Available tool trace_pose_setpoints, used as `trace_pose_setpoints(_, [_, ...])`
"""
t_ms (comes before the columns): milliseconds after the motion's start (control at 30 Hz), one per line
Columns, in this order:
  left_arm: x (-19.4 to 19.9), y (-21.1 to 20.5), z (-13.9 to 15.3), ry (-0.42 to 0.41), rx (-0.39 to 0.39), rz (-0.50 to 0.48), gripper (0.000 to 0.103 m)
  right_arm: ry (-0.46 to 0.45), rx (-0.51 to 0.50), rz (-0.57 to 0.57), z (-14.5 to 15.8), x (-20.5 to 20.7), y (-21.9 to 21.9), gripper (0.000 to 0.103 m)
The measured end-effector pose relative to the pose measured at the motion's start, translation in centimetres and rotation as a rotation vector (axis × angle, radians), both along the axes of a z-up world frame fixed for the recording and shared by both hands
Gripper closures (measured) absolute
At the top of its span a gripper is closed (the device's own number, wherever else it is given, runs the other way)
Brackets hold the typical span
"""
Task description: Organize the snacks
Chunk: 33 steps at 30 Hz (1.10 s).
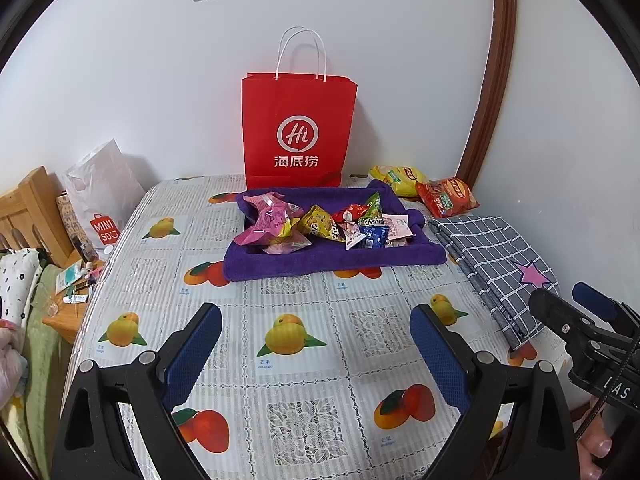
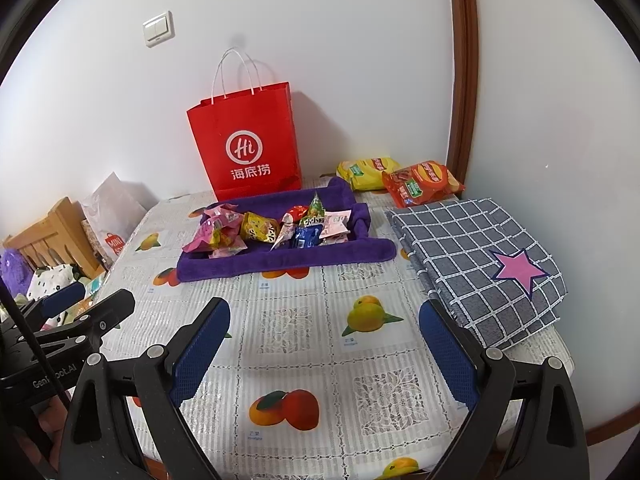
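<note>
I hold both tongs, left gripper point(image 1: 316, 344) and right gripper point(image 2: 324, 340), spread wide and empty over the table point(image 1: 304, 300), since nothing is chosen; the snacks point(image 1: 320, 224) sit heaped on the purple towel point(image 1: 320, 260) at twelve o'clock, before the red bag point(image 1: 298, 132).

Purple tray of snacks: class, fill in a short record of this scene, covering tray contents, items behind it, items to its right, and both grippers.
tray: purple tray holding small wrapped snacks
behind tray: red paper bag, upright against the wall
right of tray: yellow chip bag, red chip bag, folded checked cloth
surface: fruit-print tablecloth
left gripper: open, empty
right gripper: open, empty
</note>
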<state>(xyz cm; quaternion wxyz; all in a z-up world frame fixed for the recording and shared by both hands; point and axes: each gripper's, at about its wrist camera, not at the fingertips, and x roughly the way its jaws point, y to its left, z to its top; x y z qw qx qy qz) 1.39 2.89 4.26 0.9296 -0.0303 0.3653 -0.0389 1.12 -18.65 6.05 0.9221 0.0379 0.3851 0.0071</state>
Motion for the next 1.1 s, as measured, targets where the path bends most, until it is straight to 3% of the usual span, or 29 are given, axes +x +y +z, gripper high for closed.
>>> trace_pose_setpoints(1100, [0.14,0.19,0.32,-0.001,0.001,-0.001,0.008,-0.019,0.013,0.017,0.72,-0.68,0.24,0.008])
